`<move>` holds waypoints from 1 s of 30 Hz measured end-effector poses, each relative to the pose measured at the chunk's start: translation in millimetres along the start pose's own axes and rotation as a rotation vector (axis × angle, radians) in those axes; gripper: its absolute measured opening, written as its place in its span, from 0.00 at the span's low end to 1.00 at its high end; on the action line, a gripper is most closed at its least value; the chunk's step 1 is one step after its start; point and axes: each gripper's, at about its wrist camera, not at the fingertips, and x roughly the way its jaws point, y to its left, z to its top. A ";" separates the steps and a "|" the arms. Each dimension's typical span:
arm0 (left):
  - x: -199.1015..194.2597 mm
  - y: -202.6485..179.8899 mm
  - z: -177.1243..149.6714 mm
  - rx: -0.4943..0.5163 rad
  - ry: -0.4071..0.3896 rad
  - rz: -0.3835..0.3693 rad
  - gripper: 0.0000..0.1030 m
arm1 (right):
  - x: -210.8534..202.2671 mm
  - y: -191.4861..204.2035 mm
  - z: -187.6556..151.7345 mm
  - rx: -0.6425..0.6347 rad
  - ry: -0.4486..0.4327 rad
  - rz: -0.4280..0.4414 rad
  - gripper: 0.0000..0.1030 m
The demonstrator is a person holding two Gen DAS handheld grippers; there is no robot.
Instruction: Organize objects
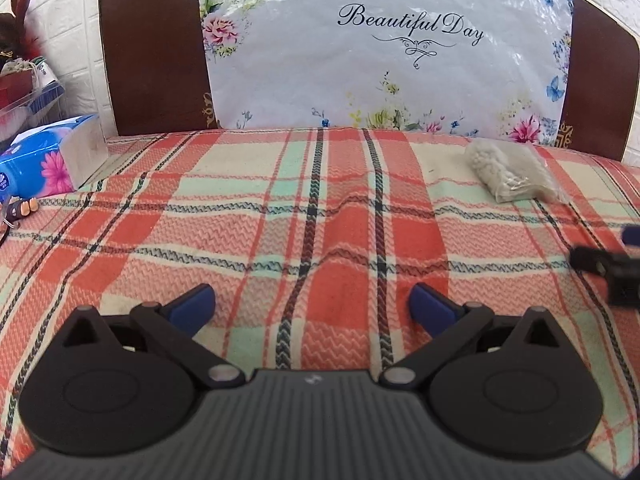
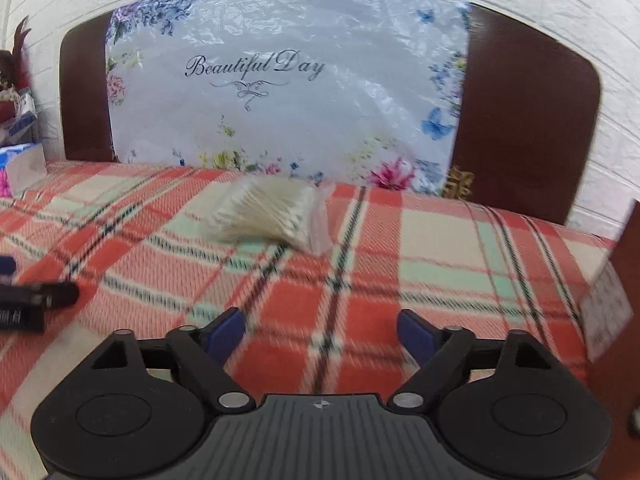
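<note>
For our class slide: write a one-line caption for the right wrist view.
Open right gripper hovers over plaid blanket, facing a bag of cotton swabs.

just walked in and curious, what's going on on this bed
A person holds a gripper in each hand above a plaid blanket. Both the left gripper and the right gripper have their jaws open and hold nothing. The only item out on the blanket is a clear bag of cotton swabs near the headboard, ahead of the right gripper and not yet touched.
</note>
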 end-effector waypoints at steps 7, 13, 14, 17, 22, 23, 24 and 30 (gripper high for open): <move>2.2 0.5 1.0 -0.004 0.001 -0.003 1.00 | 49.9 17.5 41.6 0.073 -0.052 0.063 0.98; 4.0 1.1 1.0 -0.009 0.000 -0.004 1.00 | 72.6 16.8 36.0 0.087 0.036 0.030 0.67; 3.9 0.7 0.8 -0.008 0.000 -0.003 1.00 | 67.3 18.0 32.9 0.078 0.033 0.033 0.66; 4.8 0.6 1.3 -0.006 0.001 -0.001 1.00 | 45.8 17.7 20.3 0.062 0.032 0.061 0.66; 6.0 -0.2 2.3 0.003 0.004 0.008 1.00 | -13.2 11.7 -15.1 0.039 0.041 0.088 0.66; 5.9 -0.7 2.3 0.006 0.004 0.011 1.00 | -26.8 9.9 -23.5 0.036 0.043 0.089 0.66; 5.7 -1.3 2.4 0.010 0.005 0.015 1.00 | -40.6 7.3 -32.3 0.033 0.046 0.089 0.66; -0.7 -14.7 0.3 0.075 -0.016 0.095 1.00 | -118.1 -23.7 -84.3 0.056 0.059 0.046 0.66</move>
